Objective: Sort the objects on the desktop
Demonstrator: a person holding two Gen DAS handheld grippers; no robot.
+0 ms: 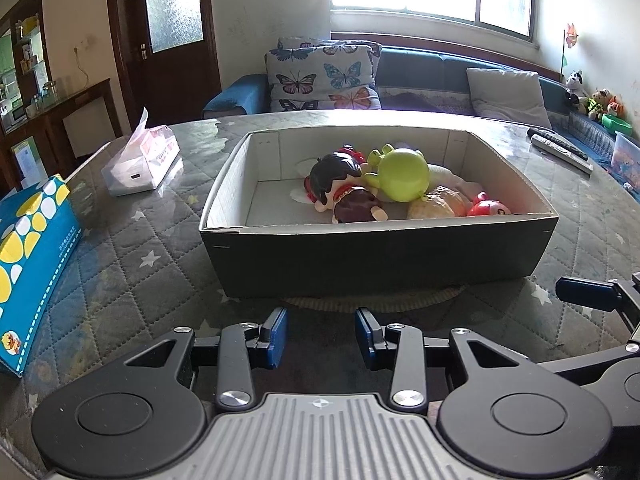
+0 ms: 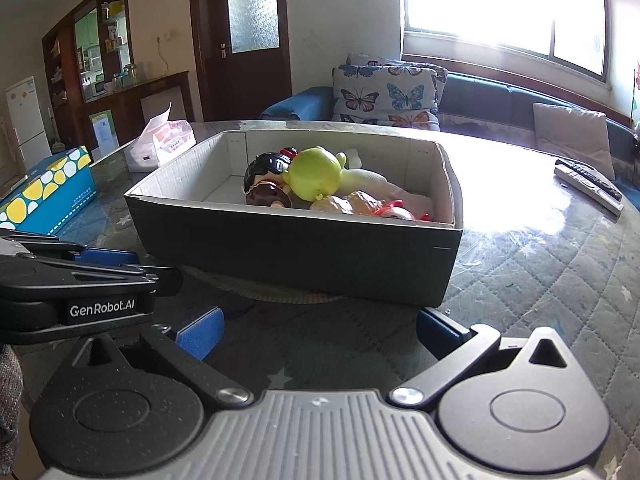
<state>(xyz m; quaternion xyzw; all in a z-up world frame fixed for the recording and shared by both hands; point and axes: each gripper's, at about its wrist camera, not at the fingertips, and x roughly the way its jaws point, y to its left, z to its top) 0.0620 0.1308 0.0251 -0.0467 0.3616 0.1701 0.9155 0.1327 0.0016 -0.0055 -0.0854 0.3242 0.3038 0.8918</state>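
A dark cardboard box [image 1: 376, 260] [image 2: 296, 252] stands on the table ahead of both grippers. Inside lie several toys: a black-haired doll [image 1: 340, 184] [image 2: 266, 184], a green round toy [image 1: 402, 174] [image 2: 316, 174], a beige toy [image 1: 436, 204] [image 2: 352, 202] and a red toy [image 1: 486, 209]. My left gripper [image 1: 321, 336] is open a little and empty, just short of the box's near wall. My right gripper [image 2: 316, 332] is open wide and empty, also in front of the box. The right gripper's finger shows at the right edge of the left wrist view [image 1: 588, 292].
A blue and yellow tissue box [image 1: 28, 264] [image 2: 44, 192] and a white tissue pack [image 1: 140, 164] [image 2: 160, 144] sit on the left of the quilted table [image 1: 132, 248]. Remote controls [image 1: 560, 150] [image 2: 588, 186] lie at the far right. A sofa with cushions stands behind.
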